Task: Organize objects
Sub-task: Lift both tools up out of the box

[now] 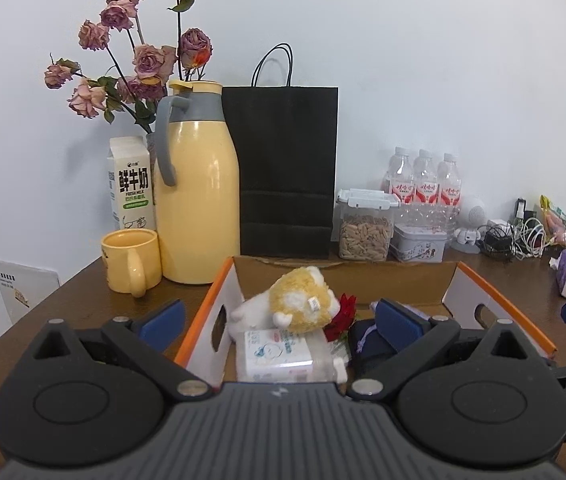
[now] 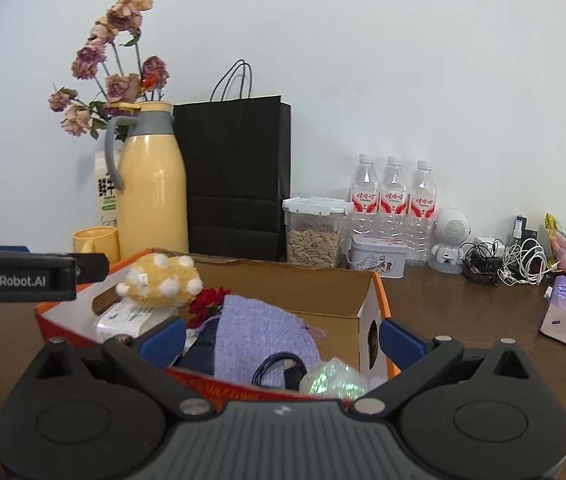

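While both tools hang over the near rim of the cardboard box [image 1: 219,292], neither one has anything between its blue pads. The left hand-held gripper [image 1: 281,322] stands wide apart, one finger outside the box wall and the other over the box inside; the right hand-held gripper [image 2: 283,338] is equally wide and empty.

Just ahead of the left hand-held gripper lies the plush toy [image 1: 303,300], resting on a wipes pack [image 1: 283,354]. I judge the toy to be light and soft, so it will squash; a grip across its round body should hold better than a grip on an ear. The wipes pack looks smooth and a little slippery, and it would be best taken across its short sides.

Ahead of the right hand-held gripper is a purple knitted cloth [image 2: 261,332], limp, which will fold and hang when pinched. Near it are a black cable [image 2: 279,366] and a shiny crumpled ball [image 2: 333,378], perhaps film or foil; I cannot say for sure.

The gripper bodies cover the near part of the box, so its floor is hidden. A dark blue thing [image 1: 367,344] under the cloth is not clear, and the red flower [image 1: 343,316] is half covered by the toy.
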Motion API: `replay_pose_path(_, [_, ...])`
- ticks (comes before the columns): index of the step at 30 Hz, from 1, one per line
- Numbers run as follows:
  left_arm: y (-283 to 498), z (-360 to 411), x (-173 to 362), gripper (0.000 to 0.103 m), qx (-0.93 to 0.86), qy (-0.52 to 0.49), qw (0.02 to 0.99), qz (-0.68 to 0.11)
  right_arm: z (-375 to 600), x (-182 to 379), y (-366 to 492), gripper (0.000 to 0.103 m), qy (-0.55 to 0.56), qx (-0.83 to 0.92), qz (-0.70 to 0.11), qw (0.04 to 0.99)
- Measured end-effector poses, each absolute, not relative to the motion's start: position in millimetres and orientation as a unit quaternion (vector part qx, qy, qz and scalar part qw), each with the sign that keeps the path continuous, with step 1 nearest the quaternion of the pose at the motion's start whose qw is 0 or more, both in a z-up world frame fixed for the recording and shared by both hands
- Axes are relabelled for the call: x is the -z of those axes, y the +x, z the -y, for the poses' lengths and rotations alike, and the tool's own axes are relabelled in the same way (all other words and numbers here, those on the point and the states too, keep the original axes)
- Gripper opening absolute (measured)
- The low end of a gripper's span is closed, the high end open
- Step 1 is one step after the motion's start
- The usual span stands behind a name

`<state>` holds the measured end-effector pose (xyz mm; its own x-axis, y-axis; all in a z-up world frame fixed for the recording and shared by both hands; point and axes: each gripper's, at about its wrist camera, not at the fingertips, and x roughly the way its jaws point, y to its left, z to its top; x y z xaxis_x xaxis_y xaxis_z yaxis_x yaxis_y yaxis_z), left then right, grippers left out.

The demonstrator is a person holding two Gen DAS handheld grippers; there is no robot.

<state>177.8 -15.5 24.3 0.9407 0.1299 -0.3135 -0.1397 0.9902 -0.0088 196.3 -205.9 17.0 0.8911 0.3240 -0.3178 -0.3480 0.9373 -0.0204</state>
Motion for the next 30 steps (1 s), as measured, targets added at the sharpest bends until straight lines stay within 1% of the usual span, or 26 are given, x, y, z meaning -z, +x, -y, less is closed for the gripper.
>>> replay_pose_path(9, [144,-4,-19,0.103,-0.08,-0.014,0.98,-0.183,208,-12,160,0.103,-0.05,-0.18,-0.177,0.966])
replay_pose_path(18, [112,-25,-4,0.103,-0.091,-0.008,0.973,-0.213,200,5,133,0.103,-0.071,-0.205,-0.213,0.953])
replay_pose_path(25, [94,-44,7,0.103,-0.107,-0.014,0.967,-0.23,179,17,136,0.103,-0.073,-0.241,-0.251,0.935])
replay_pose_path(30, [88,-56,9,0.103,-0.112,-0.024,0.965,-0.235,159,14,160,0.103,-0.077,-0.268,-0.278,0.919])
